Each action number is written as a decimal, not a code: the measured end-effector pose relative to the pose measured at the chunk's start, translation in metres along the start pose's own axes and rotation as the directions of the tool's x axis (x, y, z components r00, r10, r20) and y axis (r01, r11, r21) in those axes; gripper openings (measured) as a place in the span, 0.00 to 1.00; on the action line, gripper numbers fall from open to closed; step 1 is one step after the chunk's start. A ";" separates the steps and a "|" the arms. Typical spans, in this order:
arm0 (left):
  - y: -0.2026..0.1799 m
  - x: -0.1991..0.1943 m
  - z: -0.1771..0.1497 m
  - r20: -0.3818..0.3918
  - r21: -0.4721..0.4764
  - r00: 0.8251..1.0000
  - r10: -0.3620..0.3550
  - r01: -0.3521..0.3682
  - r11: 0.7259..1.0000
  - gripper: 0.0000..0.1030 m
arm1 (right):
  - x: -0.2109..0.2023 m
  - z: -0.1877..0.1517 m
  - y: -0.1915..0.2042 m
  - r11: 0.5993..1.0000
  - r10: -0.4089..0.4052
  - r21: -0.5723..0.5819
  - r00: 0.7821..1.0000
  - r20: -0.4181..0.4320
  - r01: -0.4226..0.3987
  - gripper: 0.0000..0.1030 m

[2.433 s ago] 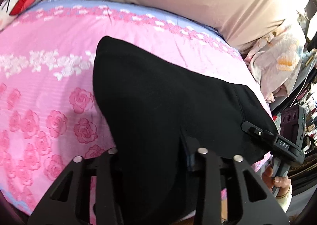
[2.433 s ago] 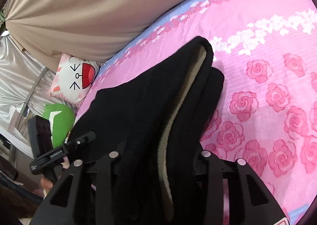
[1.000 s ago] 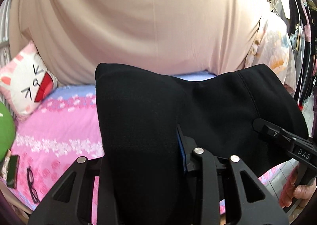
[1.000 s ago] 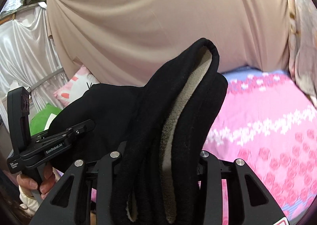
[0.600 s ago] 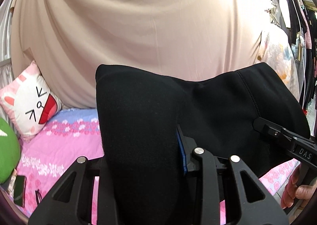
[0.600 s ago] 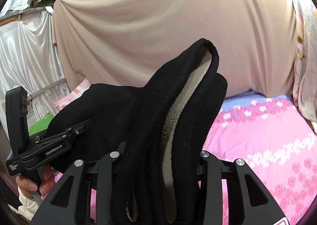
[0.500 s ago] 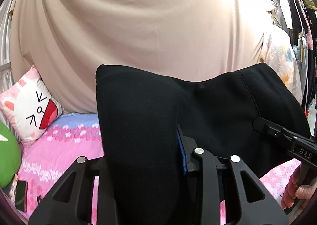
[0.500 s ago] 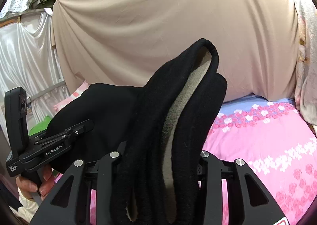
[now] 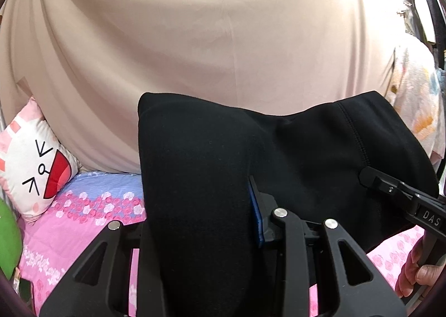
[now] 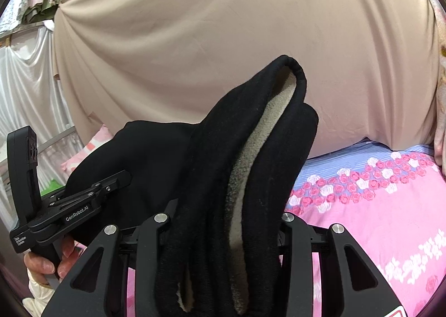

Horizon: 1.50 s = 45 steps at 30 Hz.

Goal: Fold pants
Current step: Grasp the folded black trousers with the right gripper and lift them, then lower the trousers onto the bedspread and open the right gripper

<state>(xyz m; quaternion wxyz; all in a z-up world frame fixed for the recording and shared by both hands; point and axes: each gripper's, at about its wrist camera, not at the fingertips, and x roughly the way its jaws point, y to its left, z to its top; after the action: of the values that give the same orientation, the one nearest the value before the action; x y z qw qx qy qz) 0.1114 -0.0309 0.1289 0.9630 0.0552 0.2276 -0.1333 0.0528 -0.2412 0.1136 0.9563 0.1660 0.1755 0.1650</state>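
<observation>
2 grippers, 1 bundle, held clear of the bed

Both grippers hold the pants [image 9: 306, 166] in the air, above the near edge of the bed [image 10: 390, 205]. No part of the garment is seen touching the bedspread.

Left gripper [image 9: 200, 222]: jaws pinching a thick black fold that fills the gap between them and rises ahead of them. Right gripper [image 10: 223, 233]: jaws pinching several stacked layers, black outside with a pale fleecy lining showing between them.

Governing relation: the cloth spans sideways from 1 gripper to the other, so its long axis runs left to right across the person, roughly parallel to the curtain [image 9: 195, 38] behind the bed. In each wrist view the other gripper sits at the far end of the black span, on its own side: the right one [image 9: 401, 199] at the right edge, the left one [image 10: 83, 205] at the left edge. The 2 appear about level, neither clearly nearer the bed.

Judgement: the garment looks already doubled at least once. The bed lies ahead of and below both jaws, so laying the bundle down calls for both grippers to lower forward together, keeping the span level. Uneven lowering risks the stacked layers at the right slipping apart.

A cartoon pillow [image 9: 33, 160] sits at the far left of the bed, well apart from the likely landing area.
</observation>
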 end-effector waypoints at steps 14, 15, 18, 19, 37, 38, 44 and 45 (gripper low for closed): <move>0.019 0.129 0.001 -0.118 -0.035 0.993 0.015 -0.019 0.999 0.31 | 0.123 0.005 -0.048 1.000 0.003 0.031 0.995 -0.103 0.001 0.36; 0.019 0.139 -0.001 -0.131 -0.034 0.991 0.015 -0.019 0.999 0.31 | 0.135 0.003 -0.057 0.999 0.004 0.045 0.993 -0.115 0.001 0.36; 0.022 0.176 -0.009 -0.173 -0.036 0.985 0.005 -0.011 0.999 0.31 | 0.163 -0.006 -0.074 0.998 -0.005 0.067 0.989 -0.149 0.015 0.36; 0.021 0.191 -0.013 -0.182 -0.036 0.983 0.004 -0.010 0.999 0.31 | 0.169 -0.008 -0.078 0.997 -0.009 0.071 0.988 -0.156 0.020 0.36; 0.043 0.292 -0.073 -0.316 -0.158 0.947 -0.049 -0.002 0.987 0.64 | 0.263 -0.054 -0.169 0.962 -0.045 0.231 0.919 -0.393 0.146 0.65; 0.050 0.286 -0.073 -0.311 -0.176 0.949 -0.056 0.001 0.984 0.64 | 0.258 -0.052 -0.170 0.963 -0.056 0.224 0.920 -0.388 0.153 0.66; 0.075 0.268 -0.080 -0.330 -0.270 0.937 -0.115 0.023 0.963 0.74 | 0.239 -0.061 -0.176 0.953 -0.017 0.271 0.914 -0.406 0.138 0.77; 0.074 0.272 -0.085 -0.348 -0.282 0.928 -0.133 0.032 0.959 0.67 | 0.243 -0.066 -0.176 0.950 -0.001 0.282 0.907 -0.421 0.132 0.75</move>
<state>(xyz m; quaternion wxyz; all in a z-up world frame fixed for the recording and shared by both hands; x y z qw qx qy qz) 0.3305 -0.0090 -0.0668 0.8962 -0.0631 0.4197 -0.1291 0.2868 -0.2901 -0.0789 0.8649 0.2660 0.4040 0.1345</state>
